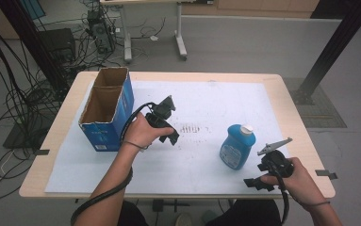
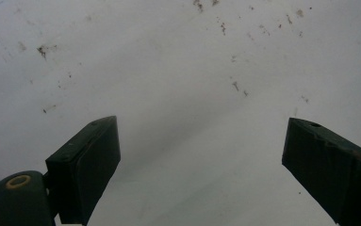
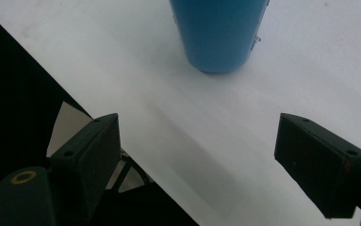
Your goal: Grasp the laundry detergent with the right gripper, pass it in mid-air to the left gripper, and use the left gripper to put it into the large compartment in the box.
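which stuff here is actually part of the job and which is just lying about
In the job:
- blue bottle, standing on the white sheet, just ahead of the open right gripper
- left gripper, open over the sheet

Lying about:
- open blue cardboard box at the table's left
- cables on the floor

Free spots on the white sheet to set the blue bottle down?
Widest bare patch: the far right of the white sheet, beyond the bottle. Also bare: the near strip between the forearms, and the near left corner below the cardboard box. Crowded: beside the box, where the left gripper hovers, and the near right edge by the right gripper.
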Action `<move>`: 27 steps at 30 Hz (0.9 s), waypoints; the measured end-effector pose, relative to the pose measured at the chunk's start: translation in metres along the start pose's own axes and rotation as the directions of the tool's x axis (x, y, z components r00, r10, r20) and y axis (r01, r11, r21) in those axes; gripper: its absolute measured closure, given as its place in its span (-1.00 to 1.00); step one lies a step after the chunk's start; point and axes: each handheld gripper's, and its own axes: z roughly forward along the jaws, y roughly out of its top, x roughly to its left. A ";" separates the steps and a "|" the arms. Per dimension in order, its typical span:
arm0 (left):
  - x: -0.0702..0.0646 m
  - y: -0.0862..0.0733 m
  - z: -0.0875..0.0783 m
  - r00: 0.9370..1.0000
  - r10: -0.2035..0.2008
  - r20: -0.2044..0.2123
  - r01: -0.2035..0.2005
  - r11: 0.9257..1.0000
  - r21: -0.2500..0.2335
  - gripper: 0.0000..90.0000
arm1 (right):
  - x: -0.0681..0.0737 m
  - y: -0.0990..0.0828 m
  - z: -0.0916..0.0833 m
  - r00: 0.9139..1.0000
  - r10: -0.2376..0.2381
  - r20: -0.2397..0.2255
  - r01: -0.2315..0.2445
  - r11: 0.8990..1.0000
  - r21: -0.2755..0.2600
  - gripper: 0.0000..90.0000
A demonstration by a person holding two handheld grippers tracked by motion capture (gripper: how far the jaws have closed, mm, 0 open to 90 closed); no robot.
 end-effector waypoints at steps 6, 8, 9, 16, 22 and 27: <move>0.000 -0.001 0.003 1.000 0.000 0.000 0.000 1.000 0.009 -0.73 | 0.001 -0.003 0.004 1.000 0.007 0.004 -0.006 0.999 -0.031 -0.67; 0.000 -0.002 0.004 1.000 -0.002 0.001 0.002 1.000 0.008 -0.73 | 0.001 -0.004 0.006 1.000 0.005 0.003 -0.005 0.999 -0.035 -0.67; 0.000 -0.002 0.004 1.000 -0.002 0.002 0.001 1.000 0.009 -0.73 | 0.002 -0.005 0.006 1.000 0.002 0.006 -0.001 0.999 -0.036 -0.67; 0.000 -0.004 0.005 1.000 -0.006 0.000 0.006 1.000 0.010 -0.73 | 0.003 -0.008 0.011 1.000 0.000 0.019 0.001 0.998 -0.062 -0.68; 0.001 -0.006 0.005 1.000 -0.015 -0.003 0.015 1.000 0.008 -0.73 | 0.004 -0.009 0.014 1.000 -0.004 0.019 0.005 0.996 -0.087 -0.68; 0.002 -0.006 0.003 1.000 -0.010 -0.007 0.010 1.000 0.007 -0.73 | 0.004 -0.010 0.015 1.000 -0.008 0.024 0.010 0.993 -0.117 -0.68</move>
